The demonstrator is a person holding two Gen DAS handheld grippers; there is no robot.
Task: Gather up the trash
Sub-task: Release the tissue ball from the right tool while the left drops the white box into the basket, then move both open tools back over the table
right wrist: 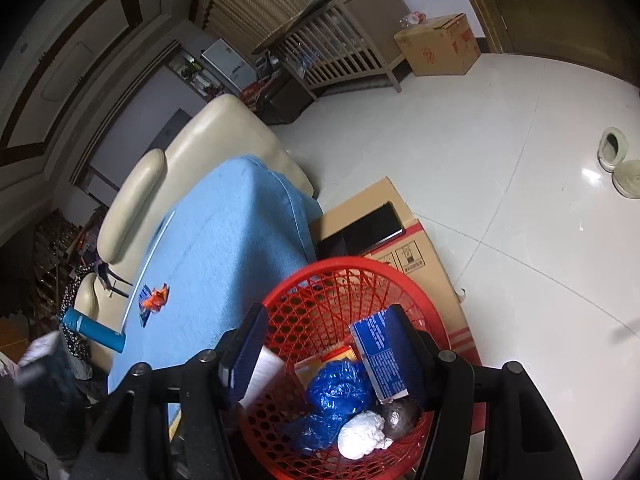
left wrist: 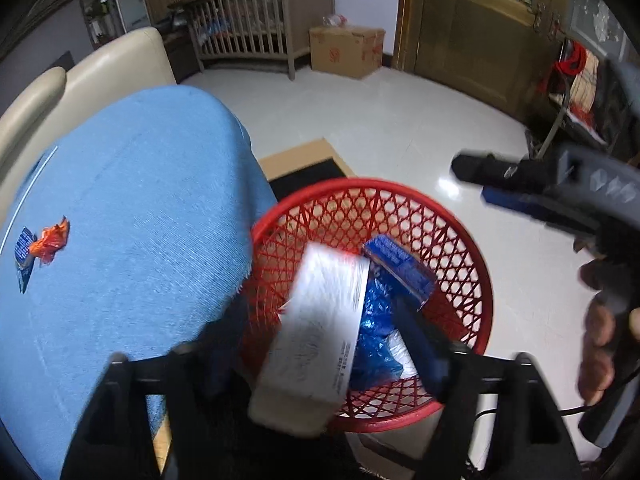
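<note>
The red basket stands on the floor just beside the blue-covered table, and it already holds a fair share of the trash: a crumpled blue bag, a white paper wad, a dark round lump, an orange-edged pack and a blue box leaning against the basket's inner wall.

The left hand-held gripper hangs over the basket's near rim with its jaws apart — a white carton sits between them, blurred and tipped down into the basket, and the pads do not seem to press on it, so I judge it is being let go. The right hand-held gripper is above the basket too, jaws parted and gripping nothing; the blue box lies just beside its right finger.

Still left, as far as can be seen: an orange-and-blue wrapper on the table, well away from the basket, and a blue tube at the table's far edge. So the job looks more than half done.
</note>
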